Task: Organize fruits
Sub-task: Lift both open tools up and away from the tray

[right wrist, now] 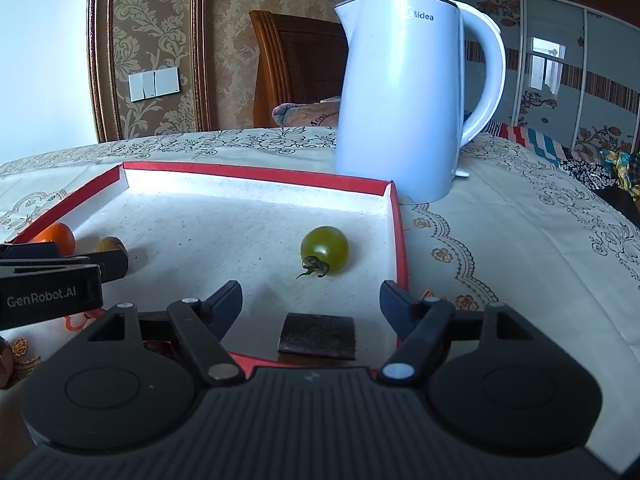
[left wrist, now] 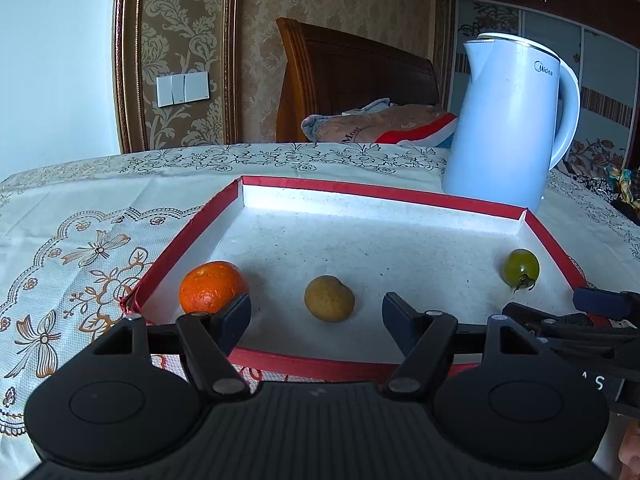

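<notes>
A shallow red-rimmed tray [left wrist: 384, 194] with a white floor lies on the table. In it sit an orange [left wrist: 212, 286] at the front left, a small yellow-brown fruit [left wrist: 329, 298] in the middle and a green tomato [left wrist: 521, 269] at the right. My left gripper [left wrist: 316, 320] is open and empty, just in front of the yellow-brown fruit. My right gripper [right wrist: 311, 306] is open and empty over the tray's [right wrist: 256, 172] front right, a little short of the green tomato [right wrist: 325, 249]. A dark square piece [right wrist: 317, 337] lies between its fingers.
A light blue electric kettle [left wrist: 508, 120] stands just behind the tray's far right corner, also in the right wrist view [right wrist: 400, 92]. A patterned tablecloth [left wrist: 72, 240] covers the table. A wooden headboard [left wrist: 352, 76] and bedding lie beyond the table.
</notes>
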`<action>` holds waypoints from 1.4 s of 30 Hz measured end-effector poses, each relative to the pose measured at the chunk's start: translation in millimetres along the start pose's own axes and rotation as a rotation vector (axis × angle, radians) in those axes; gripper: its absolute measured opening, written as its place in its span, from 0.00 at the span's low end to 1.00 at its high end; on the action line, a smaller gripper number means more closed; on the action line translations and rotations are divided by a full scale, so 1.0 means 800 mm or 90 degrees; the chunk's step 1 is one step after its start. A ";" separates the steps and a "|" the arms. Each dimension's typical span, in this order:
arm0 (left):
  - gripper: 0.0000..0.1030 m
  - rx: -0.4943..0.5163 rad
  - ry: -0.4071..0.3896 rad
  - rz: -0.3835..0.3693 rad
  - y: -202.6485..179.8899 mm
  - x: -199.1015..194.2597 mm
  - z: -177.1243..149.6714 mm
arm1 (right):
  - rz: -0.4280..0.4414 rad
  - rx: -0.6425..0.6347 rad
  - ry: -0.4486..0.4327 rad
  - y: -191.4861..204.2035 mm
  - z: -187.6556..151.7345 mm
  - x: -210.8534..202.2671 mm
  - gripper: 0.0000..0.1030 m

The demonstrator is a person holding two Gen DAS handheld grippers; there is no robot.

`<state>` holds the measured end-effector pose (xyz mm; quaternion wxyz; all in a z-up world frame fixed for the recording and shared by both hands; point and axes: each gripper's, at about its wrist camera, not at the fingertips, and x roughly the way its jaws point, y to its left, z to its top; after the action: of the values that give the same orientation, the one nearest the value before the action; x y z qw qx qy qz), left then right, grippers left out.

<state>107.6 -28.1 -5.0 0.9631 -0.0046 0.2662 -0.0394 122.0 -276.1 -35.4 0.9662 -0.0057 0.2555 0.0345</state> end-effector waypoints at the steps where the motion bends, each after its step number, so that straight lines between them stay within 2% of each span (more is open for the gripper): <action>1: 0.70 0.000 0.000 0.000 0.000 0.000 0.000 | 0.001 0.001 0.000 0.000 0.000 0.000 0.72; 10: 0.71 -0.005 -0.015 -0.006 0.002 -0.016 -0.004 | 0.017 0.009 -0.008 -0.003 -0.003 -0.011 0.77; 14: 0.79 -0.010 -0.029 -0.007 0.003 -0.026 -0.005 | 0.030 0.009 -0.014 -0.002 -0.008 -0.021 0.83; 22: 0.79 -0.007 -0.036 0.001 0.004 -0.038 -0.009 | 0.035 0.008 -0.029 -0.002 -0.012 -0.034 0.85; 28: 0.79 -0.009 -0.036 -0.013 0.005 -0.050 -0.014 | 0.048 0.001 -0.033 -0.002 -0.018 -0.044 0.90; 33: 0.79 -0.006 -0.041 -0.001 0.005 -0.054 -0.016 | 0.048 -0.002 -0.035 -0.001 -0.019 -0.045 0.91; 40: 0.79 -0.037 -0.038 -0.005 0.021 -0.073 -0.024 | 0.058 -0.006 -0.036 -0.002 -0.023 -0.051 0.92; 42: 0.79 -0.045 -0.036 -0.008 0.026 -0.078 -0.026 | 0.059 -0.003 -0.041 -0.003 -0.024 -0.056 0.99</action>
<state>44.9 -2.3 8.2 0.9693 -0.0413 0.2398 -0.0358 73.4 -281.9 -30.2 0.9712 0.0050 0.2245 0.0798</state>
